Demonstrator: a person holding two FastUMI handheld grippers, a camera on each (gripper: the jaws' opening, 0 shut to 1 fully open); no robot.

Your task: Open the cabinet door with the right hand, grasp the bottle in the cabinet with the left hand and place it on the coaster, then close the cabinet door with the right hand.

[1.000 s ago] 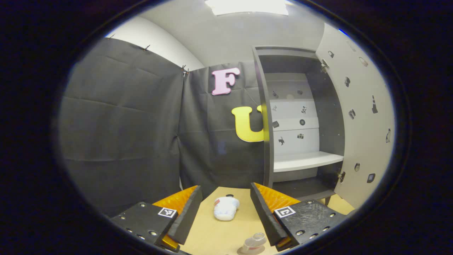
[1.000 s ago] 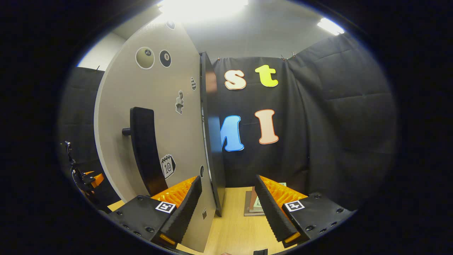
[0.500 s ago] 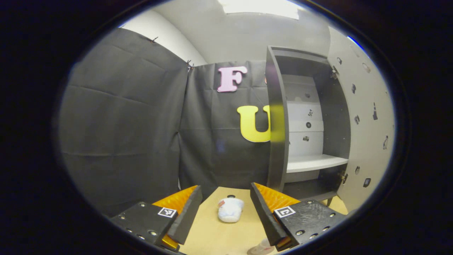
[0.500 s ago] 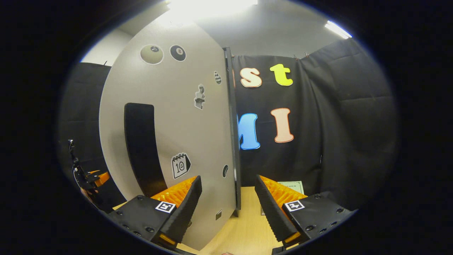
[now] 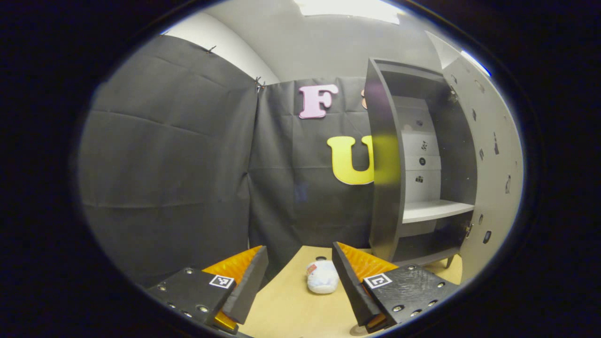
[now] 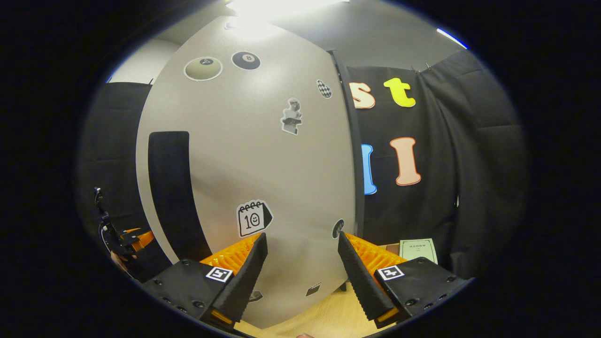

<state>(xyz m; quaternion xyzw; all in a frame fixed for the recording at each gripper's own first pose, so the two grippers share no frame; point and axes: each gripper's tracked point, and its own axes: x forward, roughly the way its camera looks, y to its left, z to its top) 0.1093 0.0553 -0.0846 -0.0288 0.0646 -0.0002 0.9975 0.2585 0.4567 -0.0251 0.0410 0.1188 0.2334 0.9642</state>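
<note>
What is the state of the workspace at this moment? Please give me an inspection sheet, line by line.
Surface: light wooden table, no spill seen.
Job's things: cabinet open, white shelf inside; door stands open, its black handle ungripped.
Clutter: white soft pouch on the table; paper card near the wall.
Tongs: left tongs open, holding nothing; right tongs open, facing the door.
Cables: thin dark lead at the left of the right gripper view.
Surroundings: black cloth wall, ceiling light.

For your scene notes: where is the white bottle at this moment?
In the left gripper view, the white bottle lies on its side on the wooden table, ahead between the tongs, just left of the open cabinet.
</note>
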